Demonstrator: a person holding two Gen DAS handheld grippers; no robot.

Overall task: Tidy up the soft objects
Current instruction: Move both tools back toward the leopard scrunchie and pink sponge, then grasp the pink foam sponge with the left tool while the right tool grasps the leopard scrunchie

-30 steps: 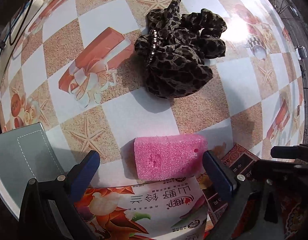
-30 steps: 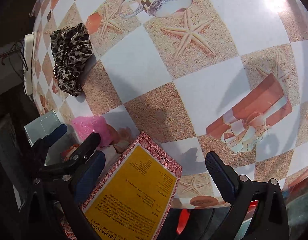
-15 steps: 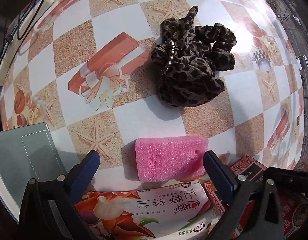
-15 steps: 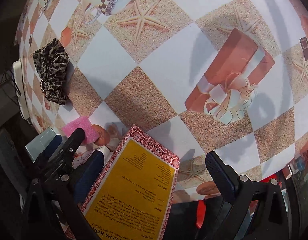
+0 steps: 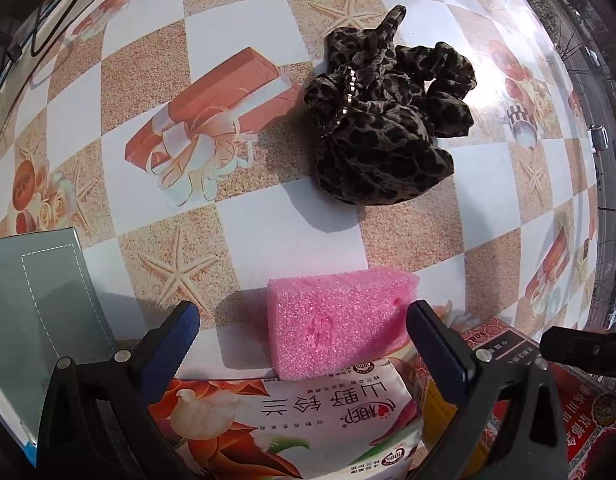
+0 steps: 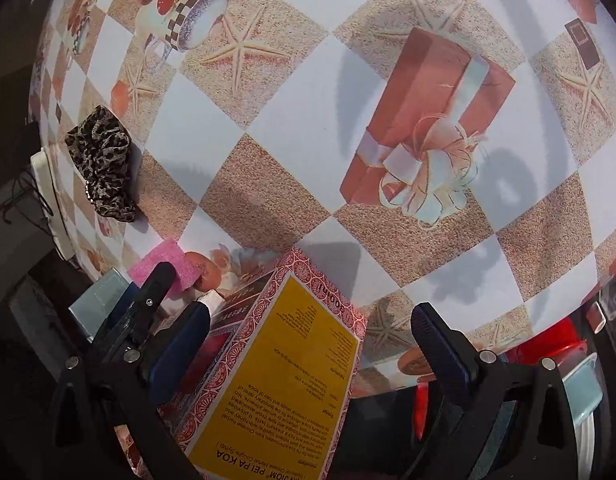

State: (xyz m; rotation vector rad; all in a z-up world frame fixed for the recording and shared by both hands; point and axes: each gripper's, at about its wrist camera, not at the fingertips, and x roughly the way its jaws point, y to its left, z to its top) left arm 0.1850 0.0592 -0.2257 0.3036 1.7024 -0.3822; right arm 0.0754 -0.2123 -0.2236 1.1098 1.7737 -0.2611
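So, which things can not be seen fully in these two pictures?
- Pink sponge: in the right wrist view, the left gripper covers part.
- Tissue pack: left wrist view, bottom edge cuts it.
- Red-yellow box: right wrist view, small print unreadable.
- Leopard cloth: folds hide its shape.

- The sponge (image 5: 340, 316) was bright pink.
- The scarf (image 5: 388, 120) bore a brown-and-black leopard print.
- The tablecloth (image 5: 243, 40) was checked white and sandy, with starfish.
- The box (image 6: 279, 368) was red-patterned with a yellow panel.

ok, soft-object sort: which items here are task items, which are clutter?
Task items:
- pink sponge
- leopard-print fabric

Just lying about:
- red-and-yellow cough syrup box
- white flower-print packet
- grey pouch
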